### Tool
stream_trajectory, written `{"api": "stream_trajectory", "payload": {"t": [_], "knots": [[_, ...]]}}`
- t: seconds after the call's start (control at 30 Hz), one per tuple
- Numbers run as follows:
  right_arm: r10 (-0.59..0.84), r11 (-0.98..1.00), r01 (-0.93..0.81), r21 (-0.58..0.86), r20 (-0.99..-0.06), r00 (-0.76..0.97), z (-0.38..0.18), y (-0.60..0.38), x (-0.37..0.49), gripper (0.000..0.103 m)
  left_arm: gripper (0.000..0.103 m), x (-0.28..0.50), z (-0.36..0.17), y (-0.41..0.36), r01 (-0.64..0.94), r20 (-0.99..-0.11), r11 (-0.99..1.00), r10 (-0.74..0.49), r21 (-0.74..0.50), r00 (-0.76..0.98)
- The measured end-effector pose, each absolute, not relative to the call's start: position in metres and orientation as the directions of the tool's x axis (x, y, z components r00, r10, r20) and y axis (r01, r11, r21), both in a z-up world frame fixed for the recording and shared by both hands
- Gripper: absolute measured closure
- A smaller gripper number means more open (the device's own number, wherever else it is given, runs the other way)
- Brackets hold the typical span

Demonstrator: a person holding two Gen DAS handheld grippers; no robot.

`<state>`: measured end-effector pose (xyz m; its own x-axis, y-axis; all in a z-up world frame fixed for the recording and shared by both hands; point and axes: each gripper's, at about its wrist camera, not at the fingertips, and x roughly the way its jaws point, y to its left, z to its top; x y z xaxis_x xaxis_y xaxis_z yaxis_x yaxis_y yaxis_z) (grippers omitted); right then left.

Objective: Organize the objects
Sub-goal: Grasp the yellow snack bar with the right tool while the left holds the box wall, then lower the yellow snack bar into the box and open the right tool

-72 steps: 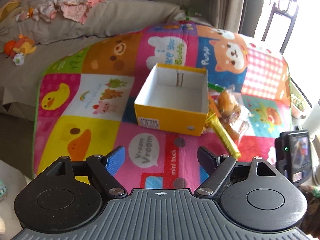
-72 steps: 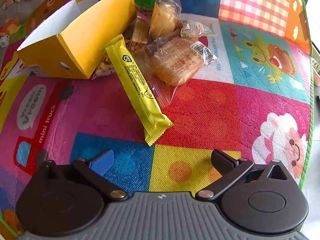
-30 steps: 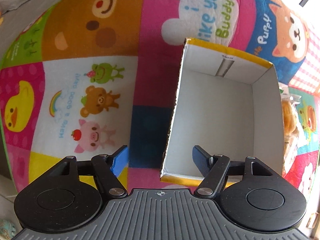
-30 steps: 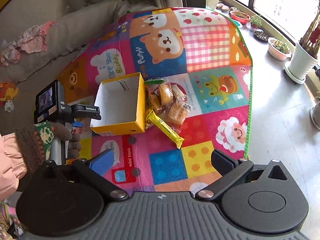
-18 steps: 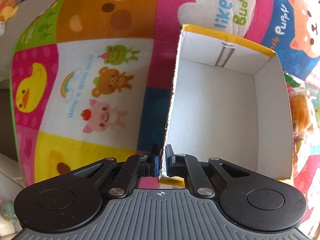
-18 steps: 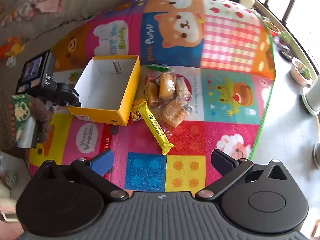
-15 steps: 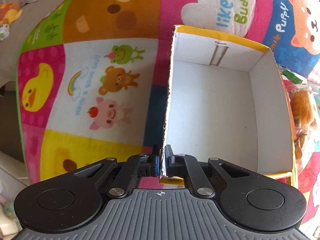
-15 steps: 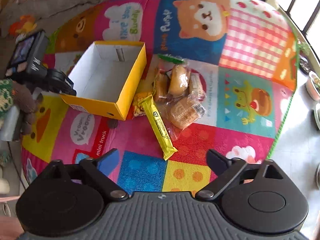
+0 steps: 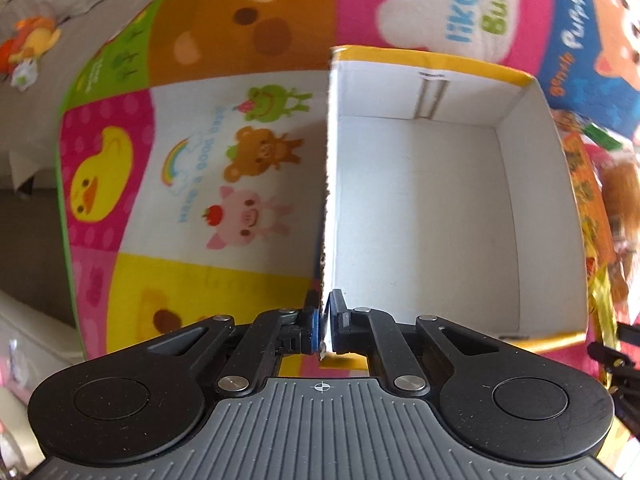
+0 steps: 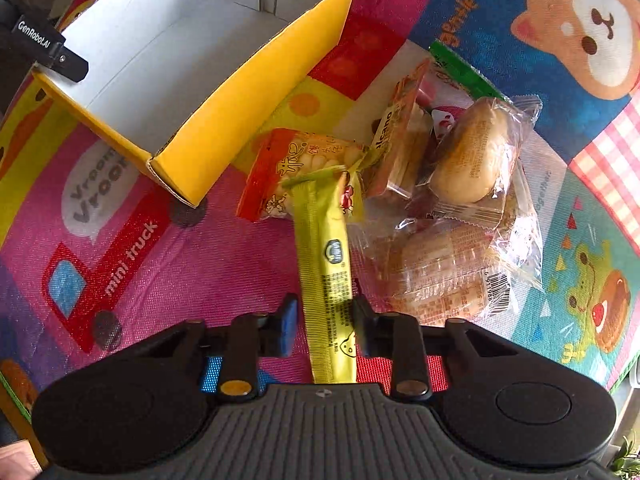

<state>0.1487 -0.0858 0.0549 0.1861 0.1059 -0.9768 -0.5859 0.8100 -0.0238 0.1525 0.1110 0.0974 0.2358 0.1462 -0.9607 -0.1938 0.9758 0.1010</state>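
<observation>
left gripper [image 9: 324, 326] still clenched on box [image 9: 420, 208] wall | right gripper [image 10: 322, 320] dropped over yellow bar [image 10: 326, 276], jaws not yet gripping

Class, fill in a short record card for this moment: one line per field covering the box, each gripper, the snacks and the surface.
Box: yellow box, white inside, empty
Left gripper: shut on the box's near wall
Right gripper: closing around the yellow snack bar, contact unclear
Other snacks: wrapped bun, cracker packet, orange packet, piled beside the box
Surface: cartoon play mat
</observation>
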Motion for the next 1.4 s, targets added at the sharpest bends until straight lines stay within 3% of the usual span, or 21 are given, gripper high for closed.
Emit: {"api": "stream_trajectory", "payload": {"t": [0.17,0.33,0.53,0.67,1.1,1.23,1.4], "knots": [[0.152,0.865,-0.500,0.044,-0.972,0.177,0.099,-0.112,0.143,0.082,0.096,0.160,0.094,0.095,-0.116,-0.959,0.991,0.098,0.069,0.266],[0.205,0.936,-0.330,0.123,-0.952,0.229,0.186,-0.145,0.131,0.082,0.096,0.163,0.095,0.086,-0.014,-0.955,0.999,0.038,0.035,0.294],[0.278,0.957,-0.164,0.239,-0.917,0.285,0.287,-0.160,0.115,0.082,0.096,0.157,0.090,0.097,0.024,-0.951,0.999,-0.043,-0.038,0.305],[0.358,0.933,-0.074,0.352,-0.885,0.297,0.326,-0.152,0.119,0.082,0.096,0.154,0.090,0.107,0.019,-0.946,0.997,-0.080,-0.078,0.314],[0.415,0.906,-0.056,0.419,-0.854,0.315,0.337,-0.041,0.191,0.081,0.095,0.150,0.089,0.122,-0.030,-0.934,0.987,-0.141,-0.159,0.329],[0.413,0.904,-0.028,0.426,-0.857,0.309,0.322,-0.022,0.204,0.072,0.095,0.150,0.091,0.121,-0.013,-0.934,0.987,-0.149,-0.162,0.323],[0.340,0.934,-0.018,0.356,-0.874,0.347,0.318,-0.044,0.190,0.068,0.095,0.148,0.089,0.124,-0.040,-0.934,0.984,-0.154,-0.176,0.321]]}}
